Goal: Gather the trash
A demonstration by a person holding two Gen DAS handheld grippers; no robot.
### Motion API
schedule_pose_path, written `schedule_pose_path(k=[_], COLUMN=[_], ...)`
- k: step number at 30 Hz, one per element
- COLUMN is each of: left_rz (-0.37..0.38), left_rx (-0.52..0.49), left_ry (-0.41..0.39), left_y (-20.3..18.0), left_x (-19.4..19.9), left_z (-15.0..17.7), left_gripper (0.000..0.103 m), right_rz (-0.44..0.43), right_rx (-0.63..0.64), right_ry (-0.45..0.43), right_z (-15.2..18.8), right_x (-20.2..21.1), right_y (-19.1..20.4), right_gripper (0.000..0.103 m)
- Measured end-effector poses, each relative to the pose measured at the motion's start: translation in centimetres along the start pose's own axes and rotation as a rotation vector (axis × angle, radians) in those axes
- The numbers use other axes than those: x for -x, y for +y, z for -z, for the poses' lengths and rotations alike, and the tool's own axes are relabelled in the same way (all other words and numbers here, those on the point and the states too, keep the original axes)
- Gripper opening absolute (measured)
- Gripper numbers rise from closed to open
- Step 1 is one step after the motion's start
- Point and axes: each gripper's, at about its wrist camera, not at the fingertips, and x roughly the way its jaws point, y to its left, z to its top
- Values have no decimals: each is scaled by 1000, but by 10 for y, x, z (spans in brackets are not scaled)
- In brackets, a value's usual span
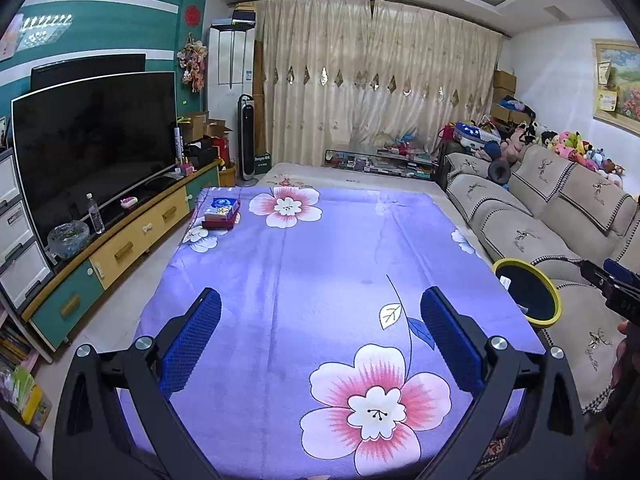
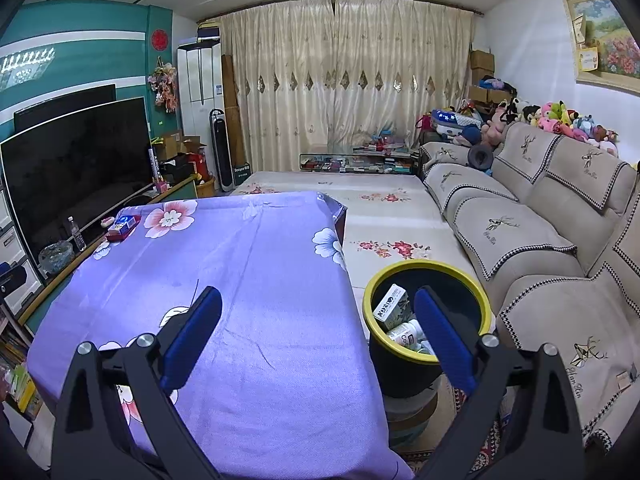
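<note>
Bin [image 2: 427,268] w/ 3 trash items [image 2: 394,303], 2 tools.

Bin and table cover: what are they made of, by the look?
Bin: likely plastic, smooth black wall with a slight sheen, glossy yellow rim. Table cover: woven fabric, matte purple with printed flowers; it creases and drapes over the edge. Neither is certain from looks alone.

Home living room, sofa [image 2: 540,216], television [image 1: 96,148], curtains [image 1: 380,80]

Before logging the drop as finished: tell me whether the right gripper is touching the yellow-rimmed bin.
Cannot tell. In the right wrist view one finger overlaps the bin in the picture, and no gap or contact shows plainly.
</note>
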Motion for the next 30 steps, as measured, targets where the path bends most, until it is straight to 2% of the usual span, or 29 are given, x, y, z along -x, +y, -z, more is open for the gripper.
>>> schedule_pose_path(k=[30], left_rz=[-13], left_rx=[-8], left_ry=[7], left_y=[0], left_x=[-5], left_z=[-8], left_gripper=[98], right_rz=[-20], right_rx=[-10], right_ry=[26], right_z=[3], right_x=[-15], right_y=[-4], right_gripper=[92])
